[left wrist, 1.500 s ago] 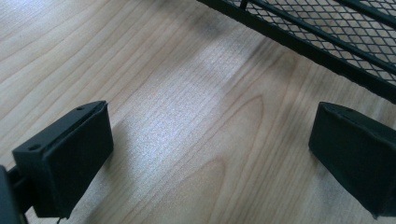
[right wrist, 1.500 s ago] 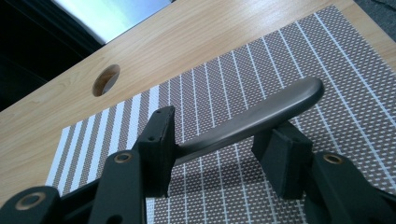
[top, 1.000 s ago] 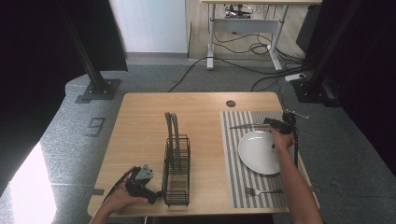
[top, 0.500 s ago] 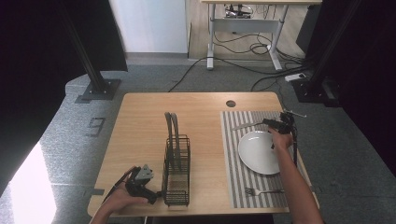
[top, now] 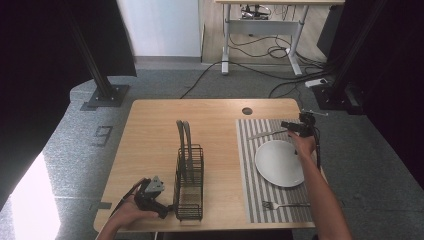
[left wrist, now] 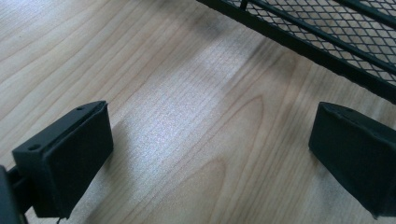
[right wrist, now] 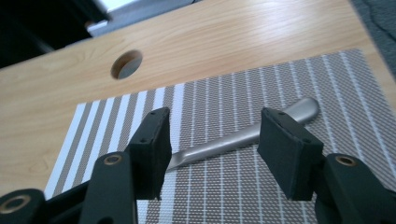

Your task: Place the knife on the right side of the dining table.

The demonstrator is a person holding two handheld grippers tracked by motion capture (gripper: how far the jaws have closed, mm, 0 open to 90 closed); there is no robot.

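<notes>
Knife (right wrist: 243, 137): silver, flat on the striped placemat (right wrist: 327, 88), just ahead of the right hand-held gripper (right wrist: 212, 144); blade end hidden behind its left jaw.
Right hand-held gripper: jaws wide apart, holding nothing.
Left hand-held gripper (left wrist: 210, 154): wide open, empty, over bare bench (left wrist: 177, 70); black wire rack (left wrist: 327, 32) just beyond, cut off.
High view: plate (top: 280, 162) and fork (top: 285, 205) nearer the person than the right hand-held gripper.

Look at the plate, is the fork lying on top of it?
No, the fork lies on the striped placemat nearer the person, apart from the white plate, which has nothing on it.
</notes>
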